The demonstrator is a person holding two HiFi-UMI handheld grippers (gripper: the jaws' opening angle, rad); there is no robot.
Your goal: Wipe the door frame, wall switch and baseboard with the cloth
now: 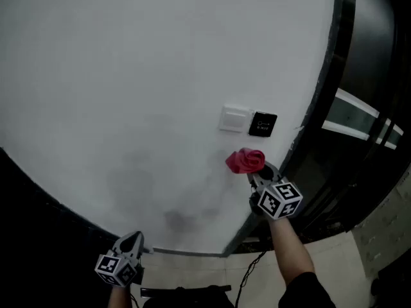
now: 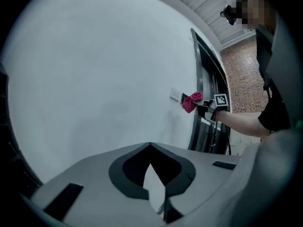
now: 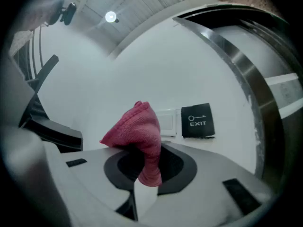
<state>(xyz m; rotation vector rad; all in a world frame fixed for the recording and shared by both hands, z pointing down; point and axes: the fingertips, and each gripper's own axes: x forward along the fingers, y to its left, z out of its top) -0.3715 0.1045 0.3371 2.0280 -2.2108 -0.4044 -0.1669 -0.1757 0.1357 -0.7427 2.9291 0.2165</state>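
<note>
- My right tongs are clenched on the red cloth, which bunches out ahead of the tips.
- The wall switch sits just above the cloth, beside the EXIT plate. I judge a short push upward would reach it.
- The door frame runs to the right.
- My left tongs are closed on nothing, low and well apart from the switch, so the right is nearer.

The pink-red cloth is bunched into a soft peak and pinched in the right gripper, close to the white wall. Just above it sits the white wall switch, flat and rectangular. The dark metal door frame runs up the right side.
</note>
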